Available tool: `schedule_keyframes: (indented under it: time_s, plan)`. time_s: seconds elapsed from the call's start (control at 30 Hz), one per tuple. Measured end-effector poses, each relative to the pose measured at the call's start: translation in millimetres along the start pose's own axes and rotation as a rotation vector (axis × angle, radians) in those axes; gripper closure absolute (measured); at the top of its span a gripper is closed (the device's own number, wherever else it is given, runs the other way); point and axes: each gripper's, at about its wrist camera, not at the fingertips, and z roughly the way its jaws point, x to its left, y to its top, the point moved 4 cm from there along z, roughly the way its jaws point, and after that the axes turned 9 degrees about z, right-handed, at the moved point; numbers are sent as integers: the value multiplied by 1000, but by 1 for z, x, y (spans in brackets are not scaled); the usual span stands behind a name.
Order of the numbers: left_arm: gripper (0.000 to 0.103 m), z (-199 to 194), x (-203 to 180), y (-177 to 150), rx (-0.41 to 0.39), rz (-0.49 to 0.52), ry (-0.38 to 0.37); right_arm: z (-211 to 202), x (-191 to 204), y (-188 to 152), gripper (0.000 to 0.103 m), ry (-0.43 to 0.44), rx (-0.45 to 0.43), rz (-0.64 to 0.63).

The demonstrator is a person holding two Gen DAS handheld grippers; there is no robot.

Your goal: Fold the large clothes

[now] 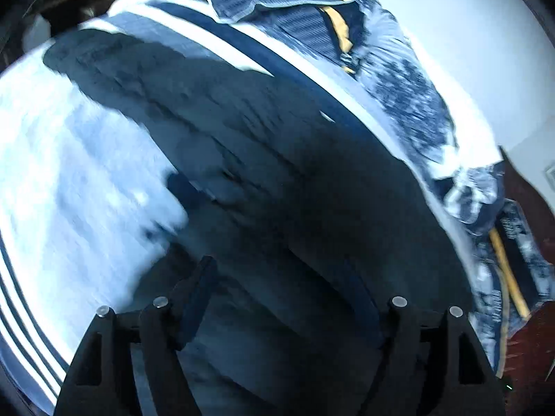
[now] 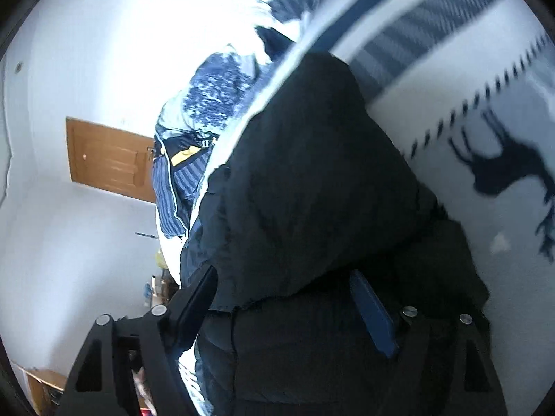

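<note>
A large dark padded garment (image 1: 263,180) lies spread across a white and blue bedspread (image 1: 76,187). In the left wrist view my left gripper (image 1: 281,287) hovers just over the dark cloth with its jaws wide apart and nothing between them. In the right wrist view the same dark garment (image 2: 312,173) fills the middle, with a fold lying between the fingers of my right gripper (image 2: 284,298). The jaws stand apart around the cloth; whether the blue pad (image 2: 374,315) presses on it is unclear.
A crumpled blue-and-white quilt with a yellow strip (image 1: 399,79) lies along the far side of the bed. The bedspread carries a dark deer pattern (image 2: 503,166). A white wall and a wooden door (image 2: 111,159) are to the left.
</note>
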Motion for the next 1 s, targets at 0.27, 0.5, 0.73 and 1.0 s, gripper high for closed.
schedule_keyframes:
  time_s: [0.27,0.5,0.73,1.0]
  plan:
    - [97,82,-42,31,35,108,-8,31,-37,23,90,-154,5,78]
    - [93,92,-41,33,71,150,122,53,-42,32,95,-241,34,48]
    - [37,-34,-23,1,-71,171,168,-23,-25,-11,27,-105,-17,88]
    - [23,-194,16,-100,-179,66,192,-113,71,-120,15,-97,-120,-177]
